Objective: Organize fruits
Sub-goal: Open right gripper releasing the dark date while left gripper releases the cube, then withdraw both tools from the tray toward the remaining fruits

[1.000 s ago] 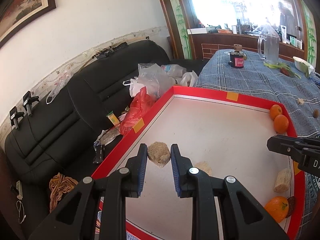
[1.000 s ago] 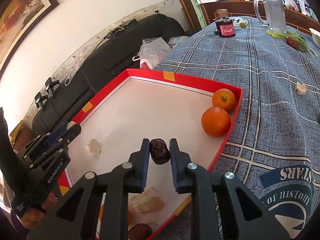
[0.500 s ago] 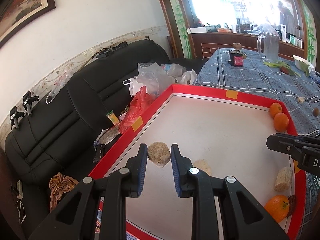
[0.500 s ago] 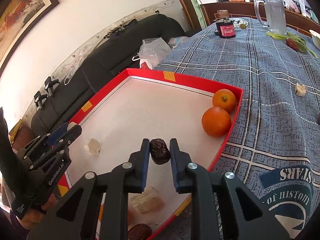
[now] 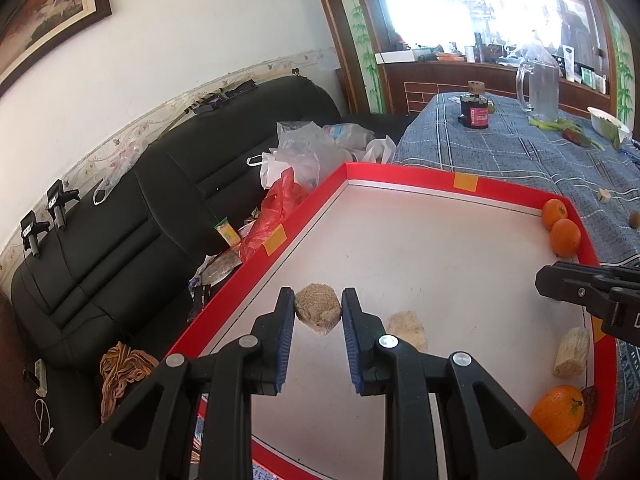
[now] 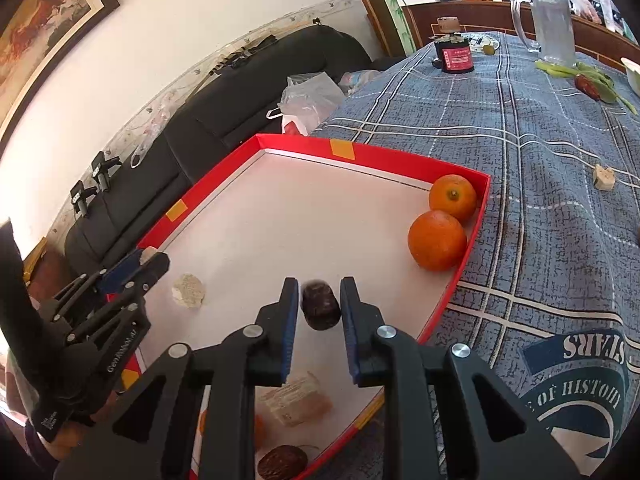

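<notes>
I am holding my left gripper (image 5: 318, 312) over the near left part of the red tray (image 5: 404, 174), its blue pads pinching a tan fibrous lump (image 5: 318, 309). Just beside it on the white tray floor, a paler lump (image 5: 408, 328) is lying.

I am holding my right gripper (image 6: 319, 307) over the tray's near right part, its pads set close either side of a dark brown date-like fruit (image 6: 320, 306); the fruit looks slightly blurred, and I cannot tell whether both pads are touching it.

Below that gripper, near the tray's closest edge, a pale block (image 6: 296, 400), part of an orange (image 5: 558, 414) and another dark fruit (image 6: 282, 460) are sitting.

Farther off, two oranges (image 6: 438, 246) are resting together in the far right corner.

Beyond the tray, the blue plaid tablecloth (image 6: 540, 128) is carrying a dark jar (image 6: 454, 54) and a glass pitcher (image 6: 552, 26).
</notes>
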Demonstrator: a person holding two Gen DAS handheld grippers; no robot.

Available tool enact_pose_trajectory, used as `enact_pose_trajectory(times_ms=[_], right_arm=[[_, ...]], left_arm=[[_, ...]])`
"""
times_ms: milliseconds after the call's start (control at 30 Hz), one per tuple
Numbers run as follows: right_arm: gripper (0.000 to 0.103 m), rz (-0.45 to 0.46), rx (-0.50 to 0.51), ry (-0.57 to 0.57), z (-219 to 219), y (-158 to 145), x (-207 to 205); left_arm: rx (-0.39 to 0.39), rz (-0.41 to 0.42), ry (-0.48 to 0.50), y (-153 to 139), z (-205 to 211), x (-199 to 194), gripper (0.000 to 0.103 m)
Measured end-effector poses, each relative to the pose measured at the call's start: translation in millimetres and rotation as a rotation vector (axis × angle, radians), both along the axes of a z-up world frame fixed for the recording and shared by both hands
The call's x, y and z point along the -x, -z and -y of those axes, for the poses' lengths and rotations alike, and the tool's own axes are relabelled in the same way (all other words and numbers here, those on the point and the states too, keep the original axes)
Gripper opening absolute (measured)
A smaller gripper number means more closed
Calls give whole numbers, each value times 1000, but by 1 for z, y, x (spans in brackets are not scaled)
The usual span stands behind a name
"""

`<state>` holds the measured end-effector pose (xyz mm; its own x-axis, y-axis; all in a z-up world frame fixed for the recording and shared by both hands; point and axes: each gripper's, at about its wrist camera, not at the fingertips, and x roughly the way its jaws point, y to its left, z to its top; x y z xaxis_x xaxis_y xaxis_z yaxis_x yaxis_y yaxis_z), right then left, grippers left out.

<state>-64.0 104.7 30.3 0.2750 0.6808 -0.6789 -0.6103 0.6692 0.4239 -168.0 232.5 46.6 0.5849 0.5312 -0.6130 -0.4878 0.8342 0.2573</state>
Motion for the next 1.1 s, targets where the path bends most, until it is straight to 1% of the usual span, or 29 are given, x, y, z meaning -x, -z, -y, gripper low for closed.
enact_pose_trajectory(times_ms=[100,167,200,233,333,467,533,700,867,1000,1100], right_arm=[[37,-33,-43,-10,4,-2,-2],[41,-50,-93,1,11,-5,-6],[41,-56,-115,13,15,-7,-8],[42,-61,-133,26,18,-9,-10],[44,-82,-168,85,28,-9,-19],[44,-105,-164,131,33,-5,-27],[44,-97,-151,135,32,-5,-26],[44,-88,-144,120,29,-5,-24],[49,-82,-145,115,30,-7,-23],[49,-54,-138,118,30,-10,-20],[50,-64,-153,119,34,-11,-21]], left_arm=[[5,2,-3,0,1,1,28],[1,3,-5,-1,1,1,36],[1,7,-8,-1,1,2,45],[-1,12,-10,-1,1,3,50],[-6,13,-10,-2,1,3,51],[-2,14,-11,-2,1,3,54],[-1,13,-13,-2,1,4,59],[-3,18,-14,-4,1,3,65],[2,27,-12,-7,2,5,65],[-1,29,-1,-10,7,9,68],[-10,27,11,-12,12,12,68]])
